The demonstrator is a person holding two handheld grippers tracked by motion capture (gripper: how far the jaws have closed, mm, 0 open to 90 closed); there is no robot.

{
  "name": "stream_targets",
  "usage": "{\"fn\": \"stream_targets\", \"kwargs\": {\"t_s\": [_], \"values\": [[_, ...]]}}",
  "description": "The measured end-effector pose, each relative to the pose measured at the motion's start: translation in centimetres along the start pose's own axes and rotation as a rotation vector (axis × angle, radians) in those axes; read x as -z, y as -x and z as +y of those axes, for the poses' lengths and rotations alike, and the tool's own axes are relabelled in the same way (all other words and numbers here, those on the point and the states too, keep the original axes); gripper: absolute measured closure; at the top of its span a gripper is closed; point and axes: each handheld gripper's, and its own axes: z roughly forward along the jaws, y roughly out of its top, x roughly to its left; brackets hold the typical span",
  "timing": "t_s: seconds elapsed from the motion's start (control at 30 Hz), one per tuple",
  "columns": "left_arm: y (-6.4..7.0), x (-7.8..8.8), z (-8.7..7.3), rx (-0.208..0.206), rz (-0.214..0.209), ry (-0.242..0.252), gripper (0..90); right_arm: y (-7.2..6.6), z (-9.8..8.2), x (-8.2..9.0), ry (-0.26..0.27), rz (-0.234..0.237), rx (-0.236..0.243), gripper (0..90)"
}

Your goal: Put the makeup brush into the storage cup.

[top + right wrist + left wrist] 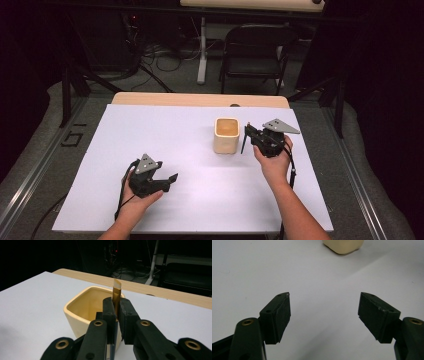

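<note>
A cream square cup (226, 135) stands upright on the white board, right of its middle. It has an orange-tinted inside. My right gripper (248, 132) sits just right of the cup, shut on a thin stick (243, 142) that hangs down beside the cup wall. In the right gripper view the jaws (116, 308) pinch that stick (116, 288); its gold upper end rises above them, and the cup (82, 308) is close behind. My left gripper (171, 181) rests at the board's near left, open and holding nothing. Its view shows the wide-apart pads (324, 307) and the cup's base (343, 246) far ahead.
The white board (165, 135) lies on a wooden table (200, 99). A black folding chair (255, 55) and a table leg (202, 50) stand beyond the far edge, with cables on the floor.
</note>
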Motion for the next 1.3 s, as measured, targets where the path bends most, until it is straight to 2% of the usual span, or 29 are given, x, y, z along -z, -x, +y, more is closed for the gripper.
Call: {"fn": "stream_targets", "kwargs": {"t_s": [0.23,0.5,0.8,1.3], "values": [[-0.1,0.0,0.0,-0.001,0.001,0.000,26.6,0.2,0.3,-0.2,-0.001,-0.009,0.001,84.3],[-0.1,0.1,0.0,0.000,0.005,0.002,26.7,0.2,2.3,-0.2,0.013,-0.021,0.030,84.3],[-0.2,0.1,-0.1,0.005,0.007,0.003,26.6,0.4,4.6,-0.1,0.016,-0.032,0.037,84.3],[-0.3,0.1,-0.1,0.007,0.008,-0.002,26.7,0.0,7.1,0.7,0.045,-0.036,0.069,84.3]]}}
